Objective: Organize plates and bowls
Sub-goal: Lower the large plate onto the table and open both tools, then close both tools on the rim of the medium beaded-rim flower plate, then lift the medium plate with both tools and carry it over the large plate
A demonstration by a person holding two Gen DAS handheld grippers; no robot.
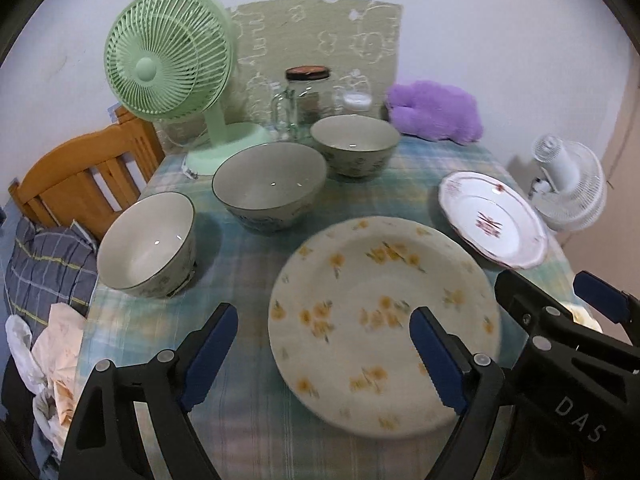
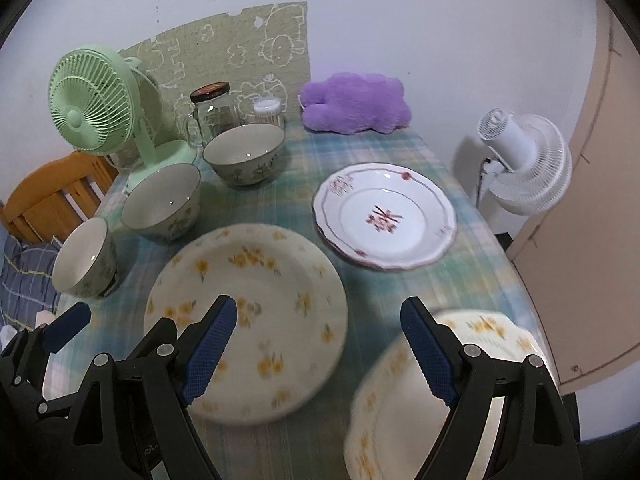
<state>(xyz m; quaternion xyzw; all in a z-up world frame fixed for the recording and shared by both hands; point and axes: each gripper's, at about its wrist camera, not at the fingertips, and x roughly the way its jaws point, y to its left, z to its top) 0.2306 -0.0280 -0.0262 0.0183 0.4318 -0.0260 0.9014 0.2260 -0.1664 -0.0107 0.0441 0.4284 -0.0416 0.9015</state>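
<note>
Checked cloth covers the worktop (image 1: 248, 392). My left claw (image 1: 324, 354) and right claw (image 2: 316, 346) both hover spread wide, gripping nothing. Three bowls (image 1: 270, 186) curve from nine to twelve o'clock; a yellow-flowered plate (image 1: 384, 324) lies centre, a pink-trimmed plate (image 2: 386, 216) at two, another flowered plate (image 2: 400, 412) at five.

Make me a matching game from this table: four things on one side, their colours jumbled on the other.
Things:
1. desk fan
2. plush toy
3. chair
4. gripper pads

Colours:
A. purple
B. dark blue
C. pale green
D. orange-brown wood

Pairs: 1-C, 2-A, 3-D, 4-B
</note>
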